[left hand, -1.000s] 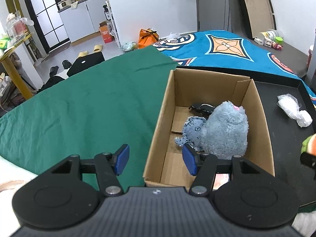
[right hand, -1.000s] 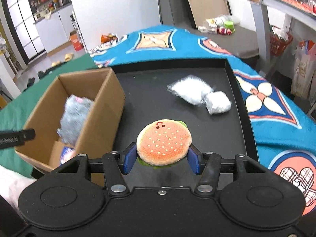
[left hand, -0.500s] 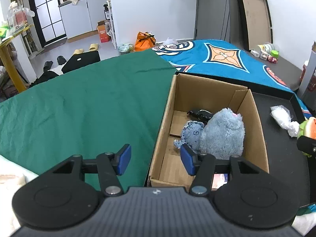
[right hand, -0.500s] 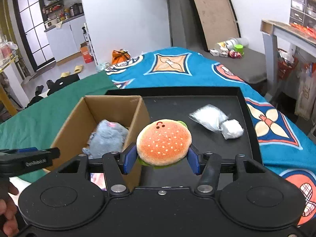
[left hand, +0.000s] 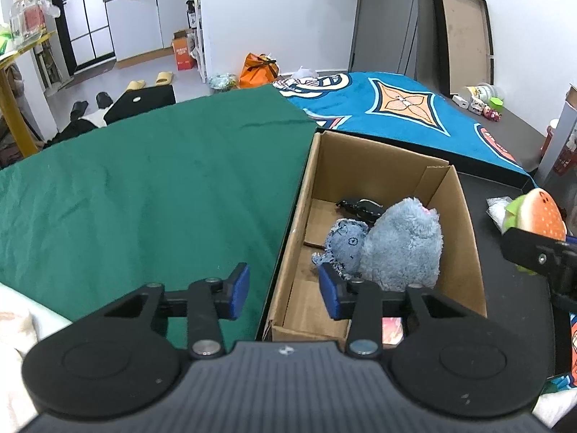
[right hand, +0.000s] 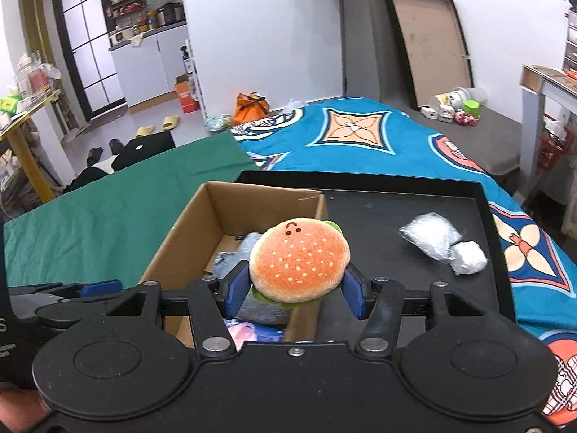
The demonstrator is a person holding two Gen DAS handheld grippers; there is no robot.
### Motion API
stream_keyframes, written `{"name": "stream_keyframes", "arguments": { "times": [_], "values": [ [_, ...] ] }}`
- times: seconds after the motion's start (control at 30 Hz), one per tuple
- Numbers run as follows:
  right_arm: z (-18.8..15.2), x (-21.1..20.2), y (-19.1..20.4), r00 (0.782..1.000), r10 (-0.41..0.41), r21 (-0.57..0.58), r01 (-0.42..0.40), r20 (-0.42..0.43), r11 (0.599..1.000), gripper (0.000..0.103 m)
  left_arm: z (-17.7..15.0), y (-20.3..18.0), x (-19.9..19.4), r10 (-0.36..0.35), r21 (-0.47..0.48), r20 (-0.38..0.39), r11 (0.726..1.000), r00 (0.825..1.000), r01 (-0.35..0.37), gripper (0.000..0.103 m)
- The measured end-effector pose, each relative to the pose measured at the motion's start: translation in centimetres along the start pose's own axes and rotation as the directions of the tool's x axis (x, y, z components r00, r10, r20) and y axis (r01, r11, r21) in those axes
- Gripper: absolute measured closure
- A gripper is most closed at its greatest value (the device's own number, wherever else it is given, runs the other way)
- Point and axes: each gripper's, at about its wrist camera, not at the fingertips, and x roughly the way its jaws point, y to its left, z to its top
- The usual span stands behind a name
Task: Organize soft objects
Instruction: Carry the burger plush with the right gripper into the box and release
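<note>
My right gripper is shut on a plush hamburger and holds it above the right wall of an open cardboard box. The burger also shows at the right edge of the left wrist view. In the box lie a fluffy grey-blue plush, a small blue denim-like plush and a black object. My left gripper is open and empty, straddling the box's near left wall.
The box stands at the left end of a black tray. Two clear plastic-wrapped white bundles lie on the tray to the right. A green cloth lies left of the box, and a blue patterned cloth lies behind.
My right gripper has carried the hamburger left, from over the tray to above the box's right wall. My left gripper has stayed open by the box.
</note>
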Motion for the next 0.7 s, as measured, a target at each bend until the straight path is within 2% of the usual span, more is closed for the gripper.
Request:
{"name": "stream_keyframes", "arguments": {
  "times": [0.07,0.33,0.63,0.7],
  "values": [
    [0.0,0.2,0.5,1.0,0.006,-0.006,-0.006,-0.003,1.0,0.049,0.0,0.4,0.3,-0.011,-0.017,-0.012,1.0,1.0,0.011,0.072],
    [0.6,1.0,2.4,0.999,0.032,-0.017,-0.033,-0.012,0.999,0.049,-0.1,1.3,0.7,-0.044,-0.055,-0.03,0.998,0.999,0.043,0.086],
    [1.0,1.7,3.4,0.998,0.056,0.011,-0.056,-0.013,0.998,0.048,-0.1,2.0,1.0,-0.073,-0.081,-0.036,0.994,0.997,0.07,0.089],
    [1.1,1.8,3.4,0.996,0.089,0.034,-0.089,-0.012,0.995,0.041,-0.1,2.2,1.1,-0.075,-0.088,-0.038,0.994,0.996,0.072,0.089]
  ]
}}
